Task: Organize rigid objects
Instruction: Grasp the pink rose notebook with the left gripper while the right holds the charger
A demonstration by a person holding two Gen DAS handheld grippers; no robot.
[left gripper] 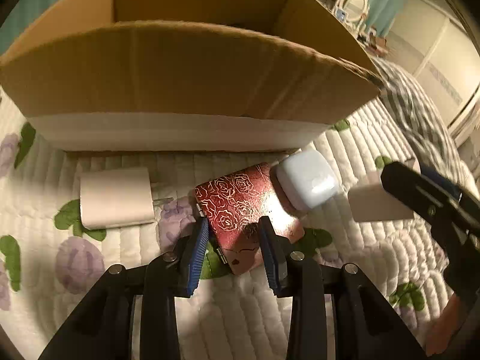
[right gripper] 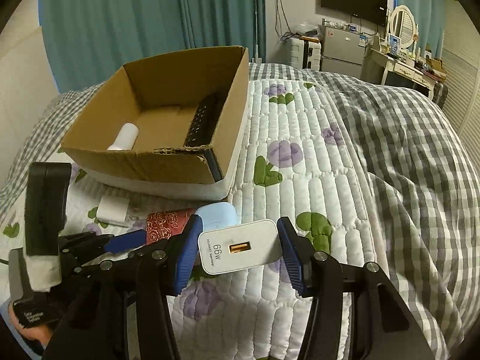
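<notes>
My right gripper (right gripper: 238, 253) clamped on white charger (right gripper: 240, 247), box (right gripper: 168, 162) ahead-left. My left gripper (left gripper: 232, 247) part-open astride red case (left gripper: 244, 210), contact unclear. Risk: glossy case slips from shallow edge grip, knocks blue case (left gripper: 307, 180) just beyond.

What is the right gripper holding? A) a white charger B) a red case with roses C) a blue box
A: the right gripper is clamped on the white charger, lifted above the quilt; the red case sits between the left gripper's fingers.
</notes>
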